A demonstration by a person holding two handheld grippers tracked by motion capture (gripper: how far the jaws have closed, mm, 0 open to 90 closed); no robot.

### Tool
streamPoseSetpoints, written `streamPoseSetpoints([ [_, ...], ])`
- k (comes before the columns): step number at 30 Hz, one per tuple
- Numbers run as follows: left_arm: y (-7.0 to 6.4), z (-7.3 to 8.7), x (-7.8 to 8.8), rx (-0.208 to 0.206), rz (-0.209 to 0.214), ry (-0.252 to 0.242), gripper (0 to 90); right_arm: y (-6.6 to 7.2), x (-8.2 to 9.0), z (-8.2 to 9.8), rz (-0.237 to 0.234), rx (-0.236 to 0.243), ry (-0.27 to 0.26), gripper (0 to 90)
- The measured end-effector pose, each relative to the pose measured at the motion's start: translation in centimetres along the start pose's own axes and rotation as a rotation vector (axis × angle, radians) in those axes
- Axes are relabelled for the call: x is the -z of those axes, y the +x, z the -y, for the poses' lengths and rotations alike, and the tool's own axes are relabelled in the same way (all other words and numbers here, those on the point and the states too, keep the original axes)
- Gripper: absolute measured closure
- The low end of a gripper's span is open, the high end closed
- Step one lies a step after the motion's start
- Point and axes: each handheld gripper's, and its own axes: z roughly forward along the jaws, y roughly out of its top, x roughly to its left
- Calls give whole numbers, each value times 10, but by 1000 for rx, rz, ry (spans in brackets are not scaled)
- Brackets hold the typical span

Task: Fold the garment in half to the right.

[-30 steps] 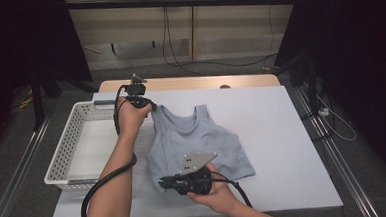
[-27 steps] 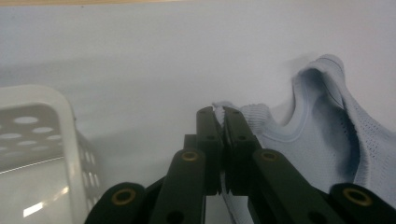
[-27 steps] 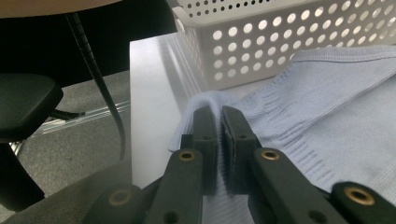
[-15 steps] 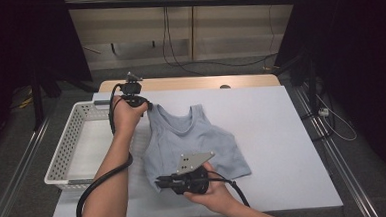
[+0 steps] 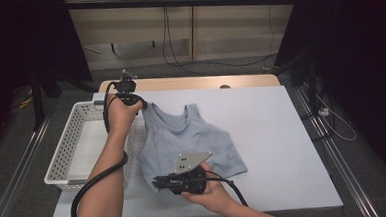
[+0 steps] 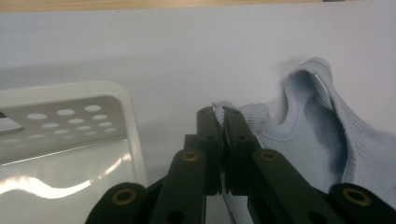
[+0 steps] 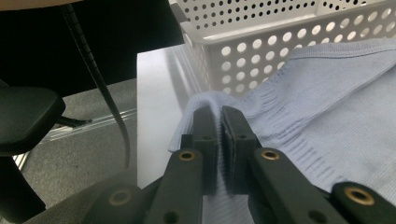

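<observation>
On the white table (image 5: pixel 283 149) there is one light blue knitted tank top (image 5: pixel 192 138), which has two shoulder straps, and one white perforated basket (image 5: pixel 65 145) beside it. Two hand-held grippers are counted, the left gripper (image 5: pixel 136 102) and the right gripper (image 5: pixel 157 180), each with two black jaws and one trailing black cable, and one grey three-cornered plate (image 5: pixel 191 161) sits on the right one. Two forearms of one person come in from the bottom edge of the high view.

Left claw (image 5: pixel 142 107) drew top's (image 5: pixel 193 143) shoulder strap slightly toward basket (image 5: pixel 65 145).
</observation>
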Motion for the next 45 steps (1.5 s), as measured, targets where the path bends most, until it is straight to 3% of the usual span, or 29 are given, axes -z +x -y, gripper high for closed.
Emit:
streamPoseSetpoints([
  [14,10,2,9,9,-21,-4,872,4,-5,-5,-15,15,-19,858],
  [26,9,-1,0,8,-53,16,872,-2,6,-6,-10,-25,-65,857],
  [45,-2,-10,-18,-8,-55,29,871,-12,42,-2,81,-55,-116,858],
])
